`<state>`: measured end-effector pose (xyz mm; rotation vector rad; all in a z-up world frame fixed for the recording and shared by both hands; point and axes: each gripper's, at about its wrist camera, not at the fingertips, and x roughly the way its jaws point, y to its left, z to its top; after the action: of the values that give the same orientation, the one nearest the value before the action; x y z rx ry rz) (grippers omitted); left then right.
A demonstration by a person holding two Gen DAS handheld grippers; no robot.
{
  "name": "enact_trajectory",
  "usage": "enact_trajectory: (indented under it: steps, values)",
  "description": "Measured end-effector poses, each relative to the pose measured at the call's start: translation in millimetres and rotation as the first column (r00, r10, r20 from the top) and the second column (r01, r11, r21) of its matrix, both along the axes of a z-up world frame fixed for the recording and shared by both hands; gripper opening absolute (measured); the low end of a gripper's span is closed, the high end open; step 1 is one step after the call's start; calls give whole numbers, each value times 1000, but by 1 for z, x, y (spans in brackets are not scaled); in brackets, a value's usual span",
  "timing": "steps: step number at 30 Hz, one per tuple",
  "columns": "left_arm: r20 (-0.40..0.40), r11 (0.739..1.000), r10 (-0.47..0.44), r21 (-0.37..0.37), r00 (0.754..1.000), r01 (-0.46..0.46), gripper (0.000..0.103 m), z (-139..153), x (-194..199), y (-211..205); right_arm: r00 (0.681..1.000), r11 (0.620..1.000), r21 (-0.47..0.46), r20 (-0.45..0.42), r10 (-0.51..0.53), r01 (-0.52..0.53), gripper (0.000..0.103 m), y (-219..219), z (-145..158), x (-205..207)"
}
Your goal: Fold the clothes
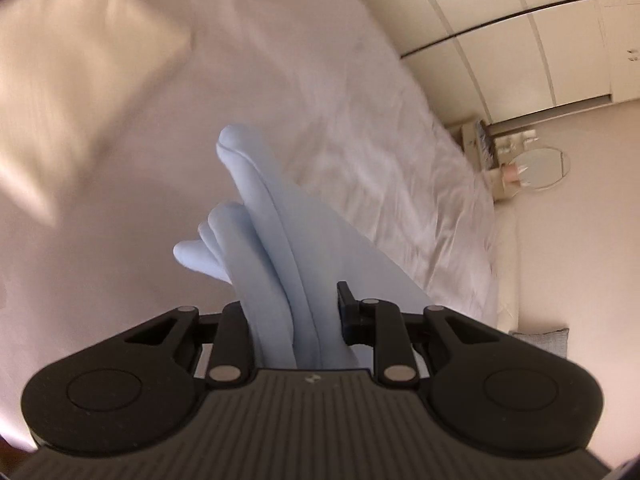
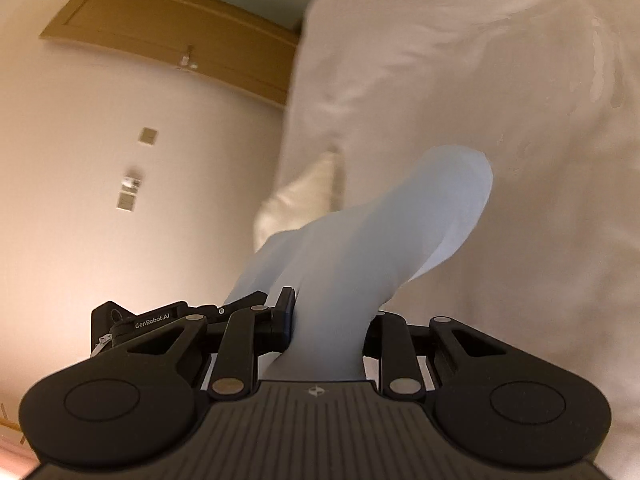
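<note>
One garment (image 1: 276,264), two tools (image 1: 296,320), one pillow (image 1: 72,80)

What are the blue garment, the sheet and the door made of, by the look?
Garment: soft matte knit, likely cotton jersey; it bunches in thick rounded folds with no sheen. Sheet: thin woven fabric, probably cotton, faintly glossy; fine sharp creases catch the light. Door: wood or wood veneer, satin brown; blur hides any grain.

Dim, warm indoor light throughout. Heavy motion blur over the pillow (image 1: 72,72) and bed (image 1: 360,128); sharper on the tongs' black body. Strong fisheye bending of the wardrobe (image 1: 520,20) and door (image 2: 180,28), dark vignette in corners.
</note>
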<state>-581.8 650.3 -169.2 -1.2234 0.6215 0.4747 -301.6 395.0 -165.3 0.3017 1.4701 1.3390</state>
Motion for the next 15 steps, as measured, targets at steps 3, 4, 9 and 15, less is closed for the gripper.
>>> enact_trajectory:
  steps: [3, 4, 9, 15]
  values:
    - [19, 995, -4, 99, 1000, 2, 20, 31, -26, 75, 999, 997, 84, 34, -2, -1, 24, 76, 18, -33]
    - [26, 991, -4, 133, 1000, 0, 20, 40, -36, 99, 999, 994, 113, 46, -4, -2, 24, 101, 24, -44]
    - [32, 971, 0, 239, 999, -8, 21, 34, -81, 192, 994, 964, 266, 107, -33, 3, 24, 215, 19, -94]
    - [-157, 999, 17, 44, 987, -10, 23, -109, -123, 253, 996, 991, 131, 89, 8, -20, 25, 295, -90, -149]
